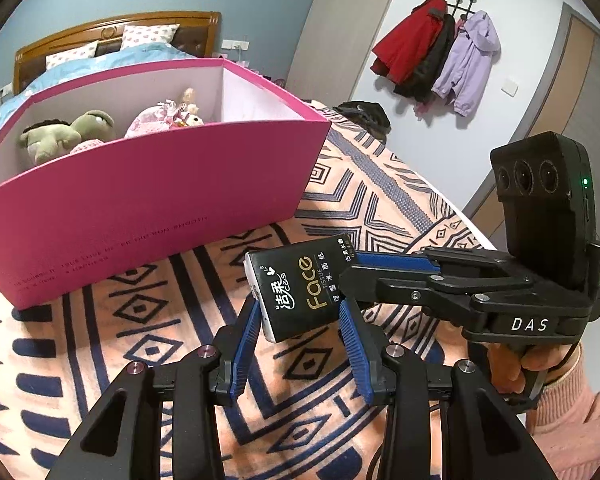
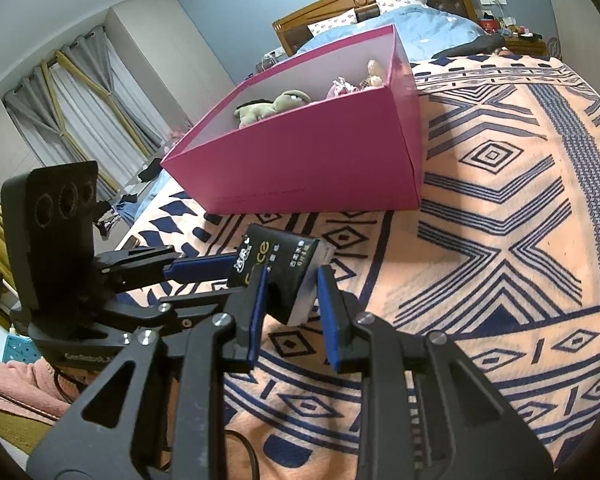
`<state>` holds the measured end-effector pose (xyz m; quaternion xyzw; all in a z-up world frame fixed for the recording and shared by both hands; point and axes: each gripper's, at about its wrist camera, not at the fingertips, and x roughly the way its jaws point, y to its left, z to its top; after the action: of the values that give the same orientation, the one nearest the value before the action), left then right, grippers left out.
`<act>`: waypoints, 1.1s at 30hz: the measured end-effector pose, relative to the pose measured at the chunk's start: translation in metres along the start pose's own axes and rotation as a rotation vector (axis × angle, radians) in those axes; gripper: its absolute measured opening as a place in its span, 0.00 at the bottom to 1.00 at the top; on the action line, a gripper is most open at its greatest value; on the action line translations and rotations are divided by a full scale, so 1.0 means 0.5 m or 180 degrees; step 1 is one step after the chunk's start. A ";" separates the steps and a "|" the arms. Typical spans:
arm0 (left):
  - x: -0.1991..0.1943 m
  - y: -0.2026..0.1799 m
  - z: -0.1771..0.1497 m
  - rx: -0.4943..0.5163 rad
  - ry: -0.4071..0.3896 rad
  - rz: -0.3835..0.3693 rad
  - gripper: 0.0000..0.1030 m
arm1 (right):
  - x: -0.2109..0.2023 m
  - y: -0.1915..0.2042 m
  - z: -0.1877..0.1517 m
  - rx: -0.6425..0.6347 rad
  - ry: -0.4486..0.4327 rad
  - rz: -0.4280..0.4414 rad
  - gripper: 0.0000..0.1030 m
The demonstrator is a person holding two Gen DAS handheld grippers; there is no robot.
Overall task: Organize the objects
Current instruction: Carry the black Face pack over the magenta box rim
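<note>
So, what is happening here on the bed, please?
A person holds a claw in each hand, and both grip one black tissue pack above the patterned blanket. The left claw clamps its near end; the right claw clamps the other end. Behind it stands an open pink box with a green plush toy and a doll inside.
</note>
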<state>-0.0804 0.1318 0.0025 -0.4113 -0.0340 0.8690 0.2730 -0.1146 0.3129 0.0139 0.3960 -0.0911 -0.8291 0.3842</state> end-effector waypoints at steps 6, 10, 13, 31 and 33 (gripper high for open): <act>-0.010 -0.005 0.006 0.0024 -0.0036 0.0013 0.40 | -0.008 0.008 0.004 -0.0031 -0.0040 -0.0004 0.28; -0.018 -0.005 0.012 0.0015 -0.0059 -0.0027 0.40 | -0.013 0.010 0.009 -0.0042 -0.0068 -0.0003 0.28; -0.023 -0.009 0.016 0.0039 -0.0092 0.0003 0.40 | -0.015 0.013 0.011 -0.0061 -0.0080 -0.0007 0.28; -0.041 -0.015 0.031 0.0078 -0.0202 0.0041 0.40 | -0.030 0.024 0.028 -0.0125 -0.0177 0.0005 0.28; -0.042 -0.015 0.033 0.0077 -0.0209 0.0043 0.40 | -0.032 0.025 0.030 -0.0131 -0.0186 0.0008 0.28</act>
<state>-0.0785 0.1305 0.0303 -0.3795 -0.0296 0.8841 0.2709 -0.1122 0.3131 0.0391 0.3635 -0.0857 -0.8415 0.3904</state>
